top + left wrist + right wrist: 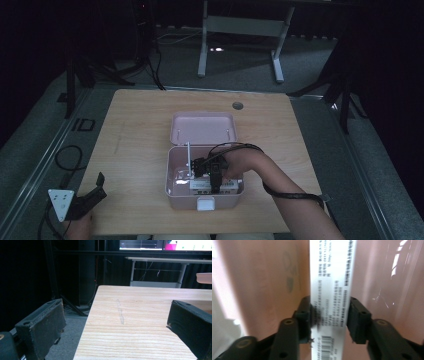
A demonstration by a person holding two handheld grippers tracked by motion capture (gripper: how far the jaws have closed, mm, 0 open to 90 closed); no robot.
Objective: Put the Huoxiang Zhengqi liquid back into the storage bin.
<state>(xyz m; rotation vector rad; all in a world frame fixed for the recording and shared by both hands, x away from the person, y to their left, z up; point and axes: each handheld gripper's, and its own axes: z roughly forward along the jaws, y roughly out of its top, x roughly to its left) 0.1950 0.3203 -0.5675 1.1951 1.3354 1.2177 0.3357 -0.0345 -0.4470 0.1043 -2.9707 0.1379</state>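
Clamped between black jaws, a white printed box (329, 290) sat inside the pink case (172, 192).

Right hand-held gripper (215, 184) reached down into the open pink case and was grasping the white printed box from both narrow sides; its right gripper view showed the jaws pressed against the box, with small text and a barcode on the face between them and pink walls all around. Behind the case, its lid (202, 127) stood raised. Well to the left of the case, at the near corner of the desk (140, 125), the left hand-held gripper (92, 197) rested released, its jaws spread wide over bare wood with nothing between them. A person's forearm (285, 200) stretched from the near right toward the case.
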